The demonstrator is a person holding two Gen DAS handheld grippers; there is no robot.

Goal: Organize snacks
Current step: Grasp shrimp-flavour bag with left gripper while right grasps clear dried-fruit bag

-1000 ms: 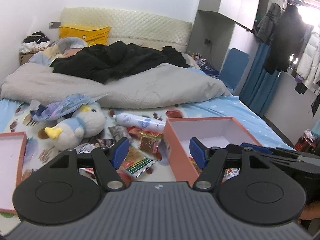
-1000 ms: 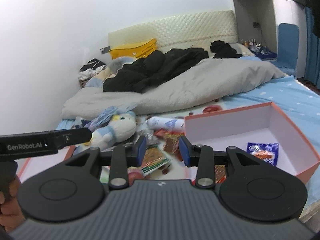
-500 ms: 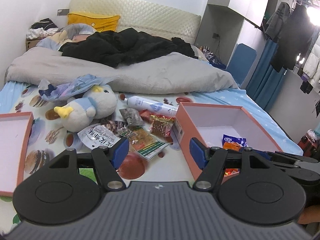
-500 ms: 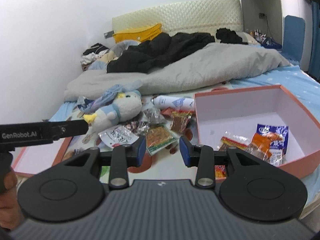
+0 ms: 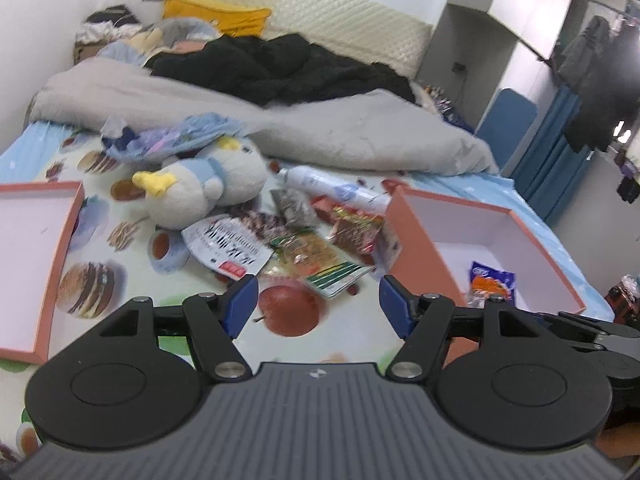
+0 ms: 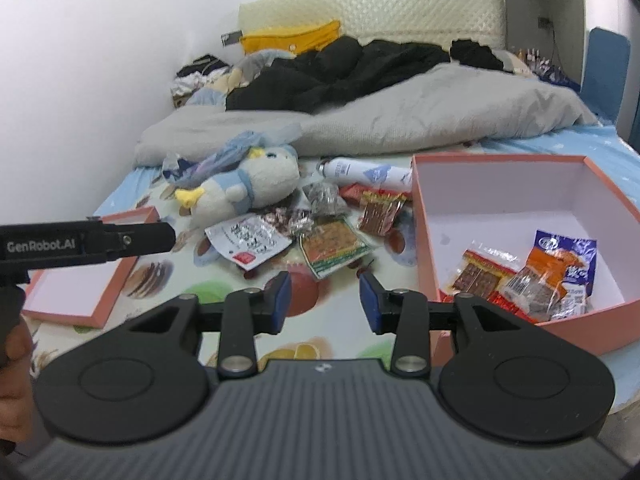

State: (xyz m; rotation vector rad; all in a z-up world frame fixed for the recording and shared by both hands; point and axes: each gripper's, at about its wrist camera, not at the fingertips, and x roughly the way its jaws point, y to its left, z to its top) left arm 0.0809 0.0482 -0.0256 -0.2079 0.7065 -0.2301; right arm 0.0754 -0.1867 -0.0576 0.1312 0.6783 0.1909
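While both grippers hang over the bed, the left gripper (image 5: pixel 314 306) is wide open and grips nothing. The right gripper (image 6: pixel 324 300) has just been opening, with nothing between its jaws. Some snack packets (image 6: pixel 332 246) lie loose beside the pink box (image 6: pixel 500 162), and others (image 6: pixel 532 276) sit inside it.

My left gripper (image 5: pixel 314 304): matte black body, ribbed grey top plate with a small white logo, two round black discs at the sides. Black link arms on silver pivot screws; blue pads (image 5: pixel 240 304) on the fingers. My right gripper (image 6: pixel 324 298): same build, same blue pads (image 6: pixel 370 302). In the right view, the left one's side bar reads "GenRobot.AI" in white.
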